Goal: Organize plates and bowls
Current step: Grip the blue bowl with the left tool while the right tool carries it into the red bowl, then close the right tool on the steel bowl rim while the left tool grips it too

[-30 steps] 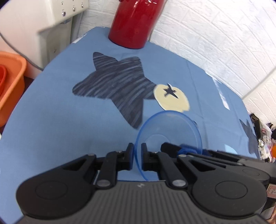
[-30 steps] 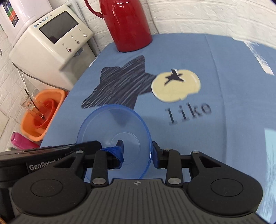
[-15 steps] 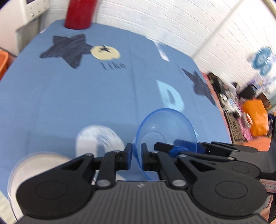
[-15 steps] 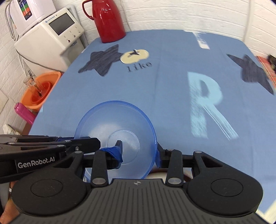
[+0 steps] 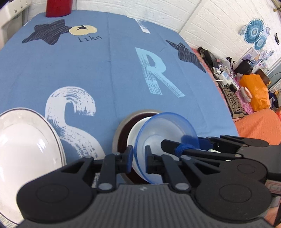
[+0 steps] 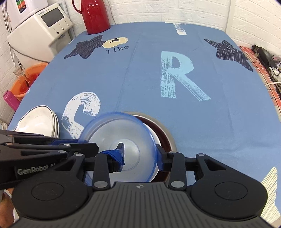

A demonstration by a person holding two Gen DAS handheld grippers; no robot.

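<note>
A translucent blue bowl (image 5: pixel 166 126) (image 6: pixel 123 126) hangs tilted just above a white bowl (image 5: pixel 138 129) (image 6: pixel 154 138). The white bowl sits nested in a dark brown dish (image 5: pixel 123 133) (image 6: pixel 164 133) near the table's front edge. My left gripper (image 5: pixel 138 157) (image 6: pixel 86 143) is shut on the blue bowl's left rim. My right gripper (image 6: pixel 140 153) (image 5: pixel 180 141) grips its right wall, the taped finger inside and the other outside the rim. A stack of white plates (image 5: pixel 22 140) (image 6: pixel 38 124) lies to the left.
A blue printed cloth (image 6: pixel 193 122) covers the table. At the back left stands a red thermos (image 6: pixel 95 15), with a white appliance (image 6: pixel 42 29) beside it. An orange basin (image 6: pixel 26 80) sits below the left edge. Clutter and an orange bag (image 5: pixel 254 91) lie beyond the right edge.
Both grippers have carried the blue bowl back from the far star print to the near edge. It now hangs over the white bowl; the plates and the brown dish have come into view.
</note>
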